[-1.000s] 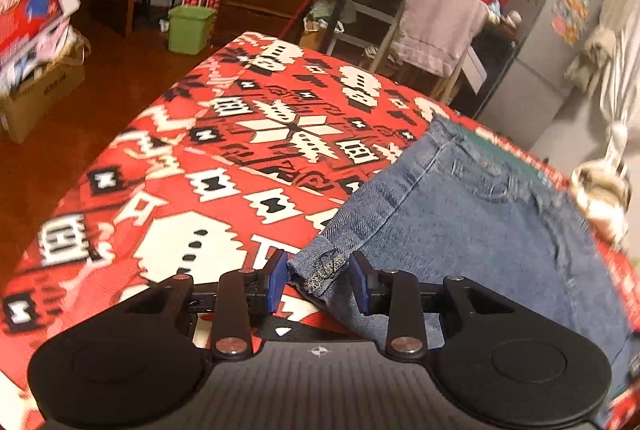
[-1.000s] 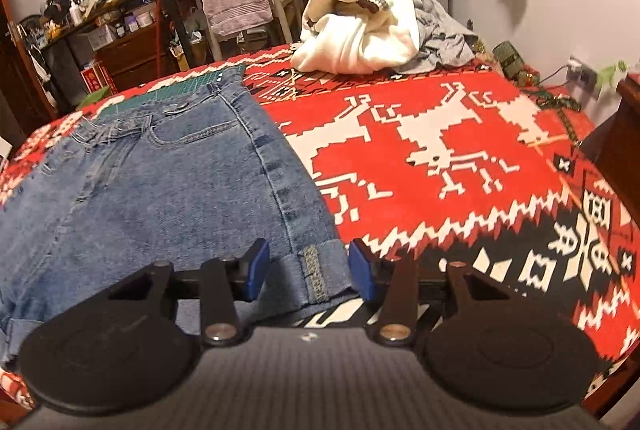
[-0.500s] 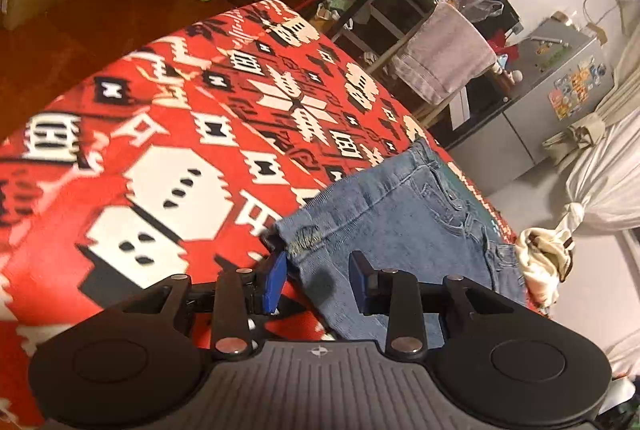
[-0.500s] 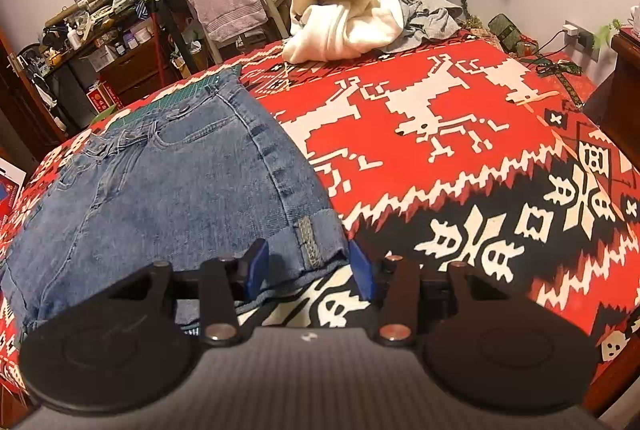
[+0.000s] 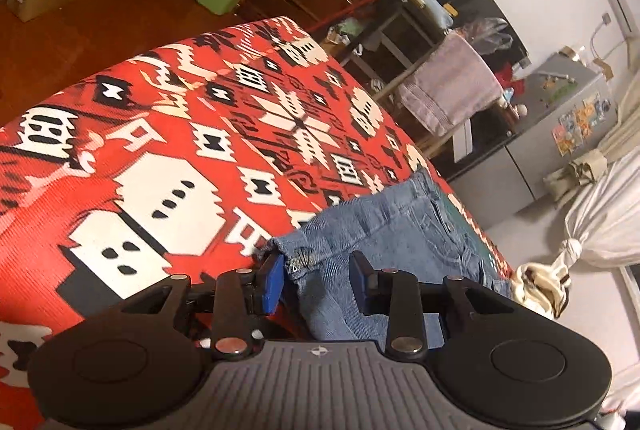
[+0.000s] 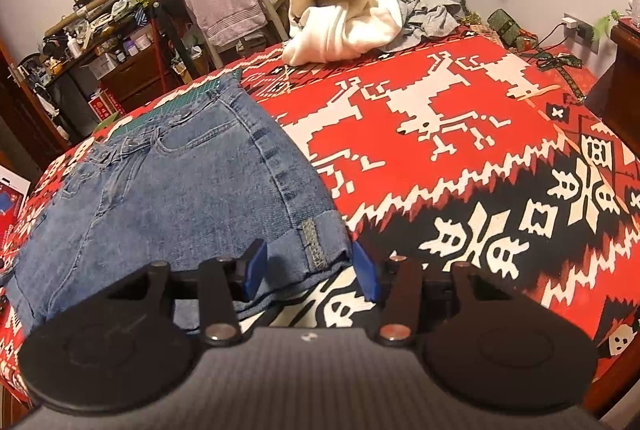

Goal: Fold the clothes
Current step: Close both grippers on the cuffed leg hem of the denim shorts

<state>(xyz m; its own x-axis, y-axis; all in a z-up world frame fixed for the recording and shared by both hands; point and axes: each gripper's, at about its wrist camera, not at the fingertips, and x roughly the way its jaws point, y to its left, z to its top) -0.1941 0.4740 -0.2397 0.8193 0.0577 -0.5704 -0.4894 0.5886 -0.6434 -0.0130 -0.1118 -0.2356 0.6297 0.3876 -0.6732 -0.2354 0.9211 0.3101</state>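
While looking along both pairs of fingers, found the faded blue denim shorts (image 6: 180, 198) spread flat on the red, black and white patterned cloth (image 6: 440, 158) over the tabletop, waistband far, cuffed leg hems near. Saw the left gripper (image 5: 316, 274) with fingers wide apart around the frayed hem corner on its side, one blue pad just touching denim, nothing clamped. Saw the right gripper (image 6: 306, 266) likewise wide, straddling the stitched cuff corner and gripping nothing. Could not tell whether that cuff rested on the cloth or sat slightly raised. Judged the step as taking both hem corners before carrying them toward the waistband. Feared several slips from here: pinching the patterned cloth along with the denim if closed too low, so dragging the cover up with the fold; catching only the top layer of the rolled cuff, so letting the back layer sag and crease; closing unevenly, one side early, so skewing the fold line. Noted a heap of cream and grey garments (image 6: 344, 18) at the far edge, well apart from the shorts and unlikely to interfere.
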